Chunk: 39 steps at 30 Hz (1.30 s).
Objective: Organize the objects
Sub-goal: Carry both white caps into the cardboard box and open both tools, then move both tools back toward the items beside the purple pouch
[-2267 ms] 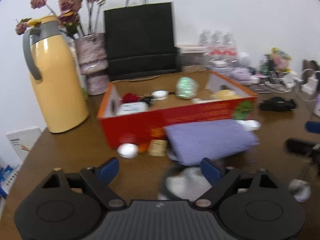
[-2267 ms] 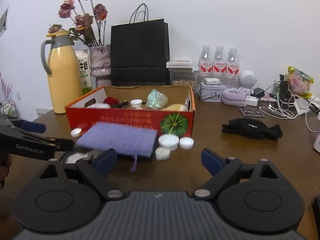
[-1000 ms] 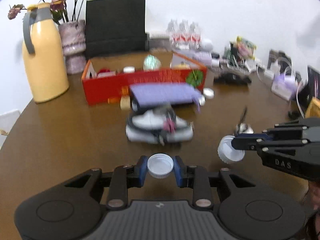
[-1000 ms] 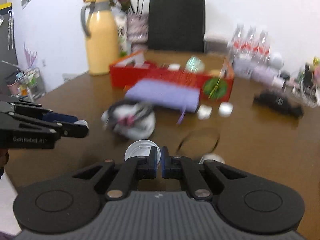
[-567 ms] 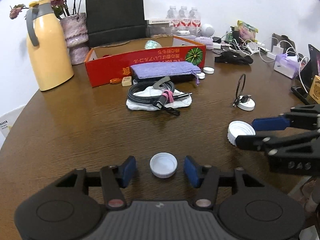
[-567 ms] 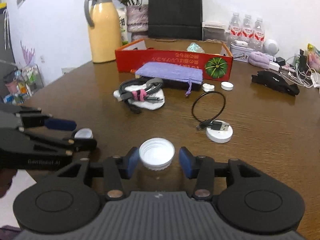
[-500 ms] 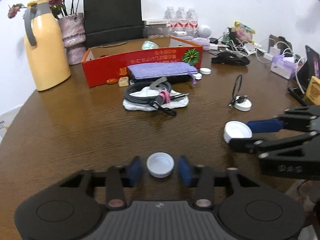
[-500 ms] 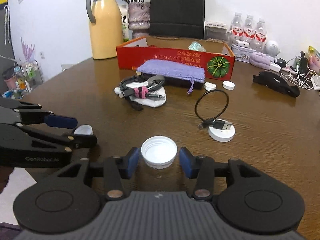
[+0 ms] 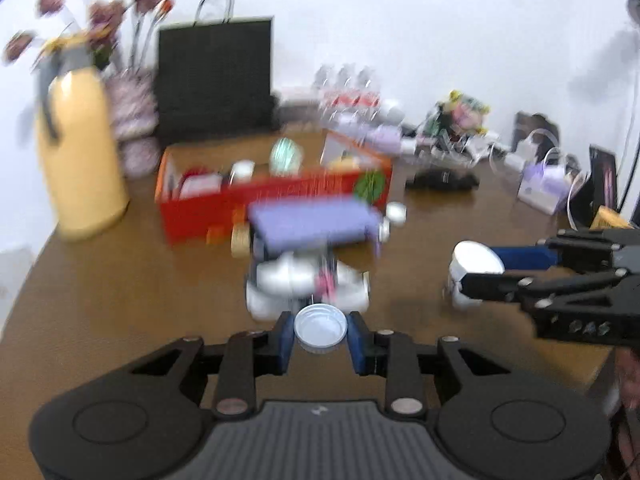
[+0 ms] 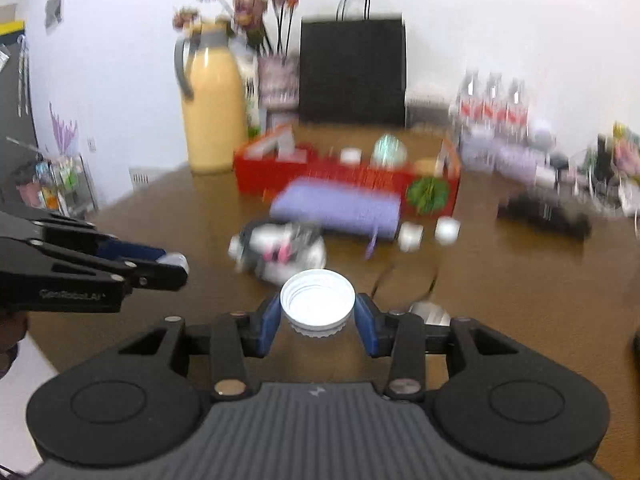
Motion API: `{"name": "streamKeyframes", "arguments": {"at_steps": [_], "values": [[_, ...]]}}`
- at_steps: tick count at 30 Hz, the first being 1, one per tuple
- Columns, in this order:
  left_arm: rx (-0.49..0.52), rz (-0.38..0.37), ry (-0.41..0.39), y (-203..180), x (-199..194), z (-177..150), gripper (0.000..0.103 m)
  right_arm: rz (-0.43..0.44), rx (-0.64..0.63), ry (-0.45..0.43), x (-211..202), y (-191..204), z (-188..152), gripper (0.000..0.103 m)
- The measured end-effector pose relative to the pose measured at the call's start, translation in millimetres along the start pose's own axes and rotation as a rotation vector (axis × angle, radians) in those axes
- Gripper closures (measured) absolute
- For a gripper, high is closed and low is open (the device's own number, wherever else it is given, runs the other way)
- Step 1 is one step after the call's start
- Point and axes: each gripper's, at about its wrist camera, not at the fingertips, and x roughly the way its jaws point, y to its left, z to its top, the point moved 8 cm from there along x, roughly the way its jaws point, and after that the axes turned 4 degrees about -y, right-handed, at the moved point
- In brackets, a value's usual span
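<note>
My left gripper is shut on a small white bottle cap, open side up, held off the brown table. My right gripper has its jaws closing, and its blue pads press a larger white screw cap from both sides. In the left wrist view the right gripper reaches in from the right with that larger cap. The right wrist view shows the left gripper at the left edge with the small cap. Both views are motion-blurred.
A red cardboard box holding small items stands mid-table, a purple pouch lying against its front. A cable bundle on white cloth lies nearer. A yellow jug, black bag and water bottles line the back. A white charger puck lies near the right gripper.
Half a second ago both caps lay on the table between open jaws. Now each gripper has closed on its cap and risen with it, and the views have blurred.
</note>
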Motion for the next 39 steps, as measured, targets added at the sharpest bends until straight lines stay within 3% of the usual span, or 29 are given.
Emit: {"name": "streamKeyframes", "arguments": {"at_steps": [4,6,8,11,13,15,17,19,21,24,25,27,31,34,36,39], "values": [[0.036,0.036,-0.053,32.8,56.2,101.1,0.076,-0.038,-0.086,-0.046,48.0,-47.9,83.4,0.062],[0.052,0.09,-0.04,49.2,104.8,145.4,0.076,-0.066,-0.118,-0.002,98.0,-72.1,115.2,0.062],[0.059,0.168,-0.004,67.4,171.4,176.4,0.076,-0.107,-0.133,0.104,171.9,-99.3,134.2,0.062],[-0.028,0.14,0.159,90.1,283.4,187.4,0.076,-0.155,-0.1,0.267,271.7,-130.2,136.0,0.062],[-0.057,0.206,0.246,108.5,341.4,188.8,0.076,-0.195,-0.133,0.341,324.8,-139.4,133.2,0.062],[-0.061,0.265,0.274,117.8,373.0,190.4,0.076,-0.239,-0.093,0.391,363.9,-150.0,130.8,0.061],[-0.072,0.214,0.272,114.8,385.8,194.7,0.076,-0.217,-0.014,0.397,379.8,-158.6,127.7,0.058],[-0.094,0.174,0.252,114.2,390.9,199.9,0.059,-0.186,0.036,0.372,384.9,-160.5,126.8,0.049],[-0.103,0.198,0.272,119.3,391.3,198.6,0.049,-0.17,0.057,0.34,381.2,-159.8,127.1,0.046],[-0.121,0.187,0.277,123.9,376.0,199.5,0.049,-0.155,0.093,0.304,365.6,-163.2,136.3,0.044],[-0.118,0.198,0.271,125.4,363.9,201.1,0.049,-0.16,0.098,0.288,354.8,-163.5,143.5,0.04],[-0.101,0.216,0.247,124.6,335.5,207.4,0.049,-0.173,0.076,0.242,325.3,-159.8,159.0,0.022],[-0.054,0.228,0.163,109.1,249.3,223.2,0.043,-0.171,0.012,0.167,257.1,-155.6,181.7,0.02],[-0.032,0.204,0.064,88.3,172.2,229.1,0.033,-0.13,-0.005,0.117,195.8,-137.2,185.2,0.009],[-0.018,0.205,-0.02,75.4,117.6,225.6,0.025,-0.096,-0.001,0.069,153.7,-120.3,184.3,0.003],[-0.033,0.175,-0.093,57.9,51.1,208.4,0.023,-0.045,0.047,-0.002,92.4,-97.0,177.2,0.002]]}}
